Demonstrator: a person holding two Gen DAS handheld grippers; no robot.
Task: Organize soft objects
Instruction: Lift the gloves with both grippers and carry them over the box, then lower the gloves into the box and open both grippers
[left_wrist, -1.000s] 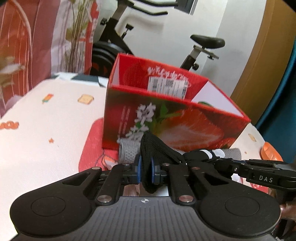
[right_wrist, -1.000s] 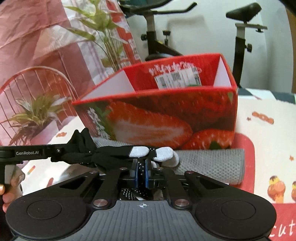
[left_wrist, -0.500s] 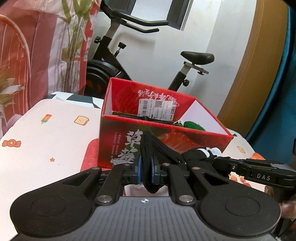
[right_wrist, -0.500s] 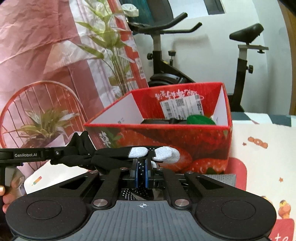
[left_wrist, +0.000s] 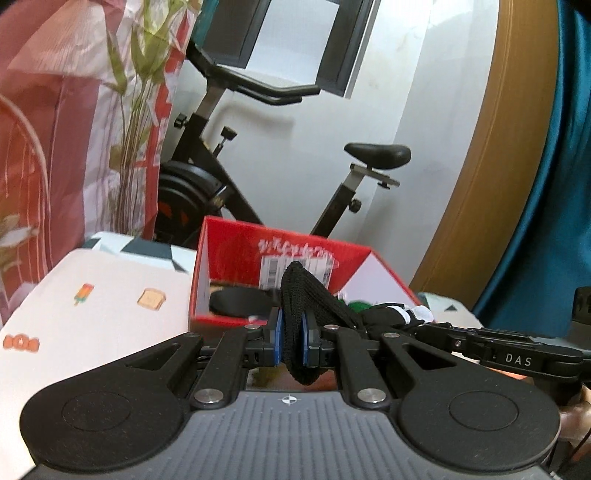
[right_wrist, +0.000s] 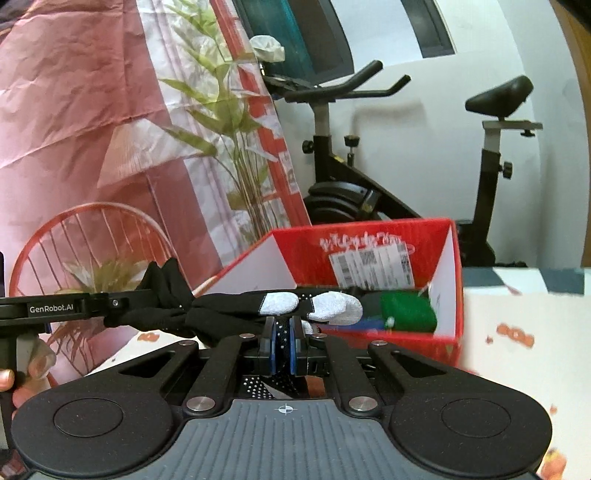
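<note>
Two handheld grippers carrying one black glove (right_wrist: 221, 310) between them, in front of an open red strawberry-print box (right_wrist: 369, 236). The left gripper (left_wrist: 291, 341) is clamped on the glove's knitted cuff end, which bulges up between its blue pads (left_wrist: 277, 341); the right gripper (right_wrist: 282, 345) is clamped on the dotted palm fabric near the grey-white fingertips (right_wrist: 334, 304). The glove hangs stretched in the air between the two tools, clear of the patterned tablecloth (left_wrist: 110, 295) and at about the level of the box rim, not yet over the opening. Inside the box lie a green soft item (right_wrist: 406, 308), something blue beside it and a dark item (left_wrist: 236, 301), so part of the sorting appears done. Judged remaining: carry the glove forward over the rim, lower it in and let go with both tools. An exercise bike (right_wrist: 369, 184) stands behind
</note>
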